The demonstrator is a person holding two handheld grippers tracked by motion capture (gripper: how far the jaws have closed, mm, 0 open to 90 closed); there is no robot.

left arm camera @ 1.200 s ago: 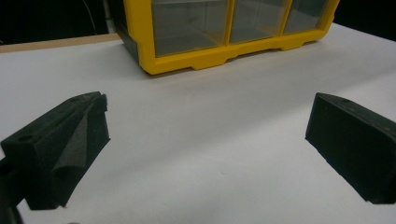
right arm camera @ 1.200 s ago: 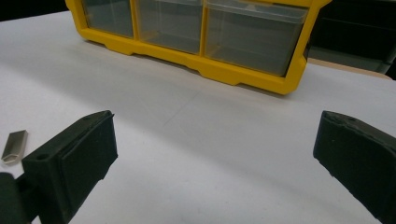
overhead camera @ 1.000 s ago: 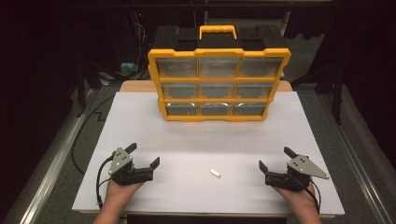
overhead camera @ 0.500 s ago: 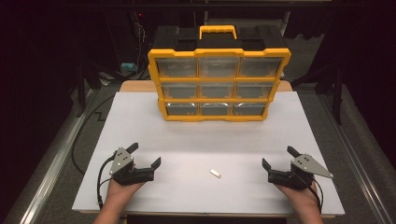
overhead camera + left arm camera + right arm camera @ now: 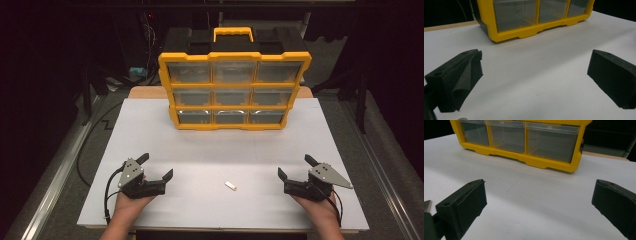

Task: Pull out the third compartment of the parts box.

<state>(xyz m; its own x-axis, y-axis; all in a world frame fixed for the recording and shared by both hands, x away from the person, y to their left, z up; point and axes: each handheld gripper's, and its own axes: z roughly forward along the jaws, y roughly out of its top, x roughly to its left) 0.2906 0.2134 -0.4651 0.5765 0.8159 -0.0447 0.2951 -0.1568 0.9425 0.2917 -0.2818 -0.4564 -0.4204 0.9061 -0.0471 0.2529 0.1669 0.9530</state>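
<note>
Fingers of the left gripper (image 5: 158, 168) and right gripper (image 5: 295, 167) stand released, grasping nothing. Small white piece (image 5: 230, 186) lies between them, well short of the yellow drawer organizer (image 5: 234, 90); picking it up looks next.

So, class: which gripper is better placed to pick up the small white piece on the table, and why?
Probably right. The white piece lies slightly nearer the right gripper than the left gripper; both stand open, path unobstructed.

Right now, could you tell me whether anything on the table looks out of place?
Only a small white piece lying loose on the white table, between the two open grippers. The yellow drawer organizer stands upright, drawers shut.
</note>
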